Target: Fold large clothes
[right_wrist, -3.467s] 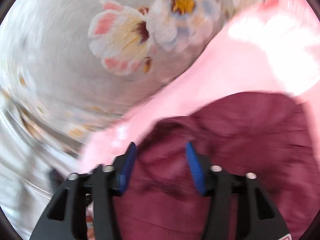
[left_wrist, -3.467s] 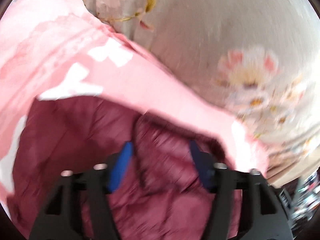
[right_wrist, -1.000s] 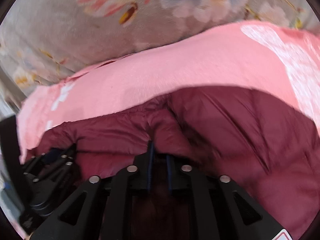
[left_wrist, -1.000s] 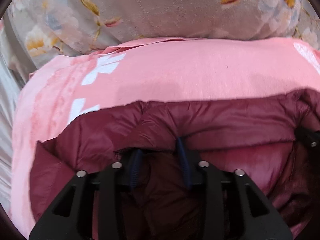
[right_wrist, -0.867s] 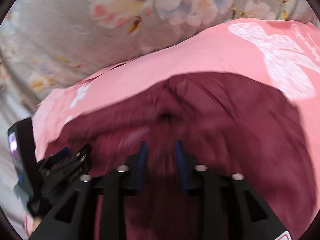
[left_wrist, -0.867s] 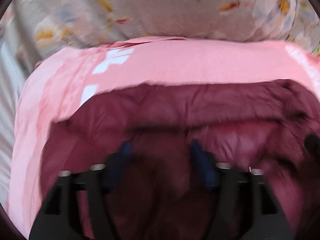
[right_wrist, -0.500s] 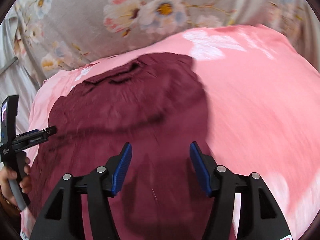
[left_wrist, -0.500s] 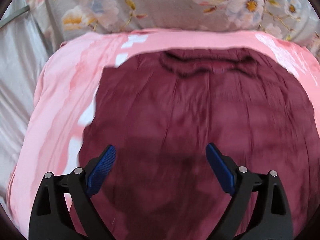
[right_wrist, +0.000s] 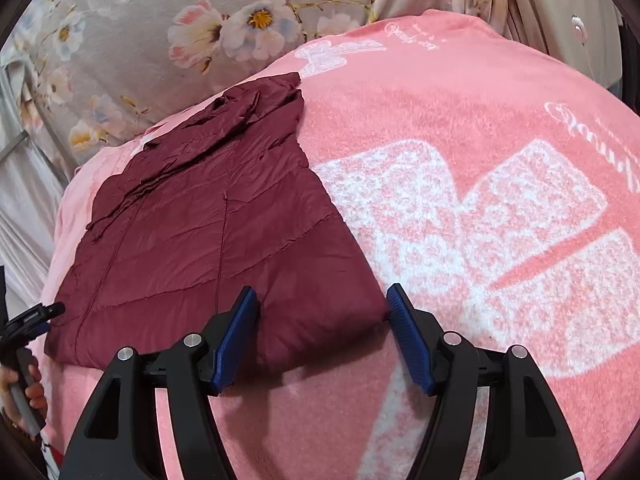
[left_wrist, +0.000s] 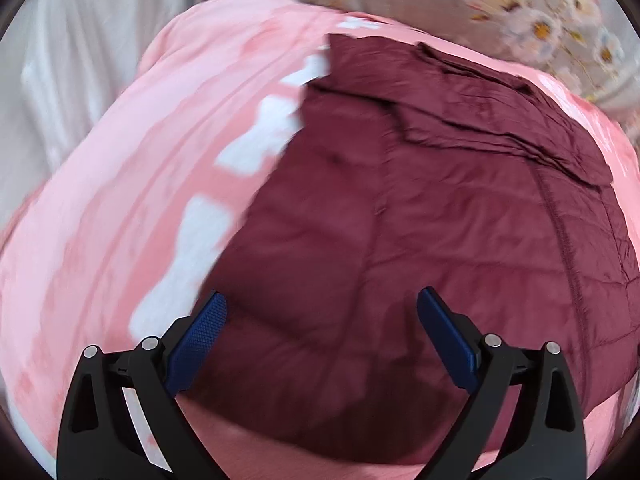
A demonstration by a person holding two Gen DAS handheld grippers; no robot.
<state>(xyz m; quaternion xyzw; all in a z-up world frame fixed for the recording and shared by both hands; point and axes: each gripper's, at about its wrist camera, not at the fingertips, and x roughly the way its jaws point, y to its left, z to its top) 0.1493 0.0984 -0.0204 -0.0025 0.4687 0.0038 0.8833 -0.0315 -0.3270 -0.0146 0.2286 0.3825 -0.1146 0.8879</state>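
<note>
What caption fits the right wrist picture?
Open right hand-held gripper, jaws opening, above the folded jacket on a pink blanket.

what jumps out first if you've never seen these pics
A dark maroon quilted puffer jacket, folded into a rough rectangle, lies flat on a pink fleece blanket with white bow prints. The left gripper and right gripper hover above its near edge, jaws opening, gripping nothing. Grey floral bedding lies behind.
</note>
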